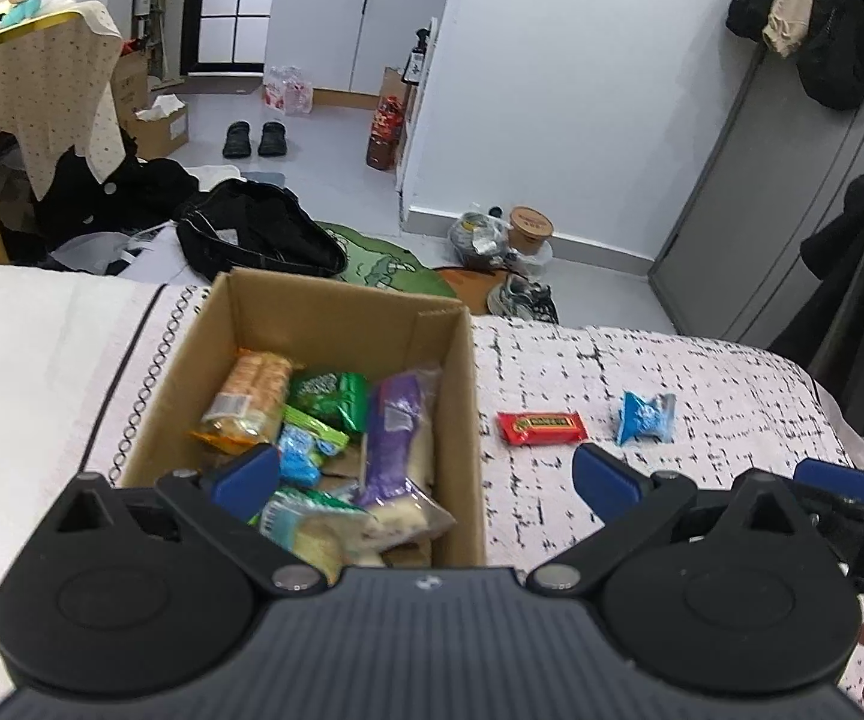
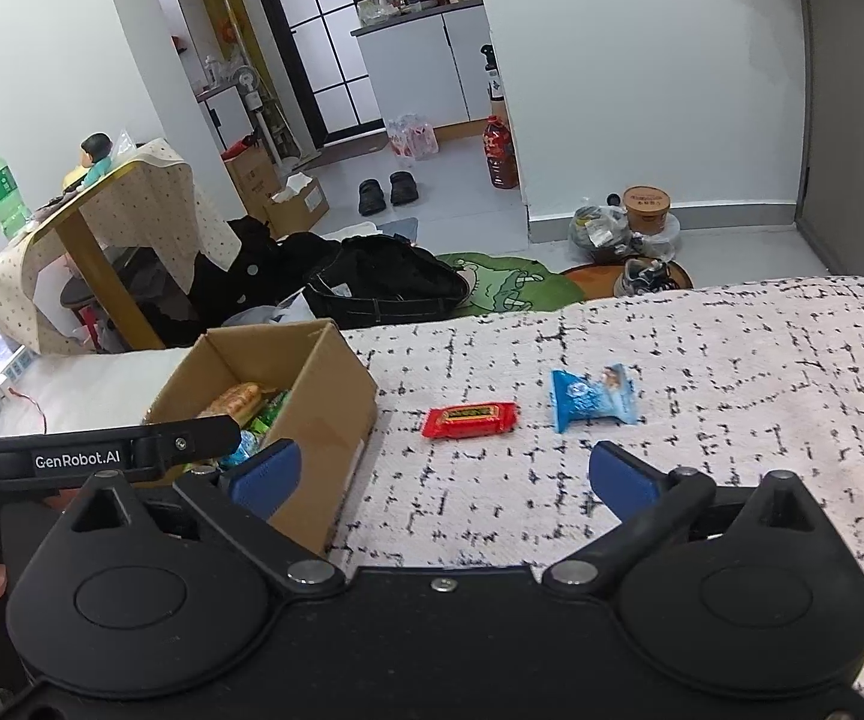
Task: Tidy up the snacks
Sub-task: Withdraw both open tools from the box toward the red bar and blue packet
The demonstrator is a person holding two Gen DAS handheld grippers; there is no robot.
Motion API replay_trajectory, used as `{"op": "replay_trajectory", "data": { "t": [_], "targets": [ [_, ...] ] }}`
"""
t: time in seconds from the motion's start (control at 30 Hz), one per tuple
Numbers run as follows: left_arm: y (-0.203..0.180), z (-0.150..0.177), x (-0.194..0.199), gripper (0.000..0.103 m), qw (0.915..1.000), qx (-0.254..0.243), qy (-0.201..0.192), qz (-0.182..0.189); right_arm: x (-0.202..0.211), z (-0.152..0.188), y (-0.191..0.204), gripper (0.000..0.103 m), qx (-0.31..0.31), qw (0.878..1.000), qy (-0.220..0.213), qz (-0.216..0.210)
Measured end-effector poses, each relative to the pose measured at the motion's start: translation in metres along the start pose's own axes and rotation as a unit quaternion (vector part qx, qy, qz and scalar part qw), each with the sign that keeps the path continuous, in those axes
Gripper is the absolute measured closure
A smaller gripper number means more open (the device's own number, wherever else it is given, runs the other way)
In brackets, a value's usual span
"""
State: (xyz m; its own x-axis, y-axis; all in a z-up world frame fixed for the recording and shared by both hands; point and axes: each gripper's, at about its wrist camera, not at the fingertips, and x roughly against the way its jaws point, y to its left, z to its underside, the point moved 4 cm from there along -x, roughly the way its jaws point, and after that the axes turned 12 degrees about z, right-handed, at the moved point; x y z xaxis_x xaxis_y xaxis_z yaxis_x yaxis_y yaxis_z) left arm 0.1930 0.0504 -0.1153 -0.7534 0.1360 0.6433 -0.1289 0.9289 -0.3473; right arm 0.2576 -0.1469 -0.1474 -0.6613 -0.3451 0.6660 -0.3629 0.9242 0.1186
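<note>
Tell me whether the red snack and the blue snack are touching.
Apart. In the right wrist view, patterned cloth shows between the red snack and the blue snack; the left wrist view shows the same gap.

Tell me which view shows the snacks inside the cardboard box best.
The left wrist view: it looks down into the cardboard box and shows most packets. In the right wrist view the box is seen side-on, its wall hiding most contents.

Cluttered room opening onto a kitchenette

White walls (image 2: 642, 60) meet a pale grey floor (image 1: 324, 144); a cloth-draped wooden table (image 2: 102, 210) stands left, white cabinets (image 1: 360, 36) at the back, a grey wardrobe (image 1: 792, 192) right, black slippers (image 1: 255, 138) mid-floor, daylight throughout.
</note>
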Motion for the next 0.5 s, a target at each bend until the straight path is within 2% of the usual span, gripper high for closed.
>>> {"op": "replay_trajectory", "data": {
  "t": [0.5],
  "targets": [
    [-0.038, 0.013, -0.013, 0.0, 0.9992, -0.028, 0.026, 0.001, 0.007, 0.013, -0.038, 0.0, -0.012, 1.0, 0.009, 0.015]
  ]
}}
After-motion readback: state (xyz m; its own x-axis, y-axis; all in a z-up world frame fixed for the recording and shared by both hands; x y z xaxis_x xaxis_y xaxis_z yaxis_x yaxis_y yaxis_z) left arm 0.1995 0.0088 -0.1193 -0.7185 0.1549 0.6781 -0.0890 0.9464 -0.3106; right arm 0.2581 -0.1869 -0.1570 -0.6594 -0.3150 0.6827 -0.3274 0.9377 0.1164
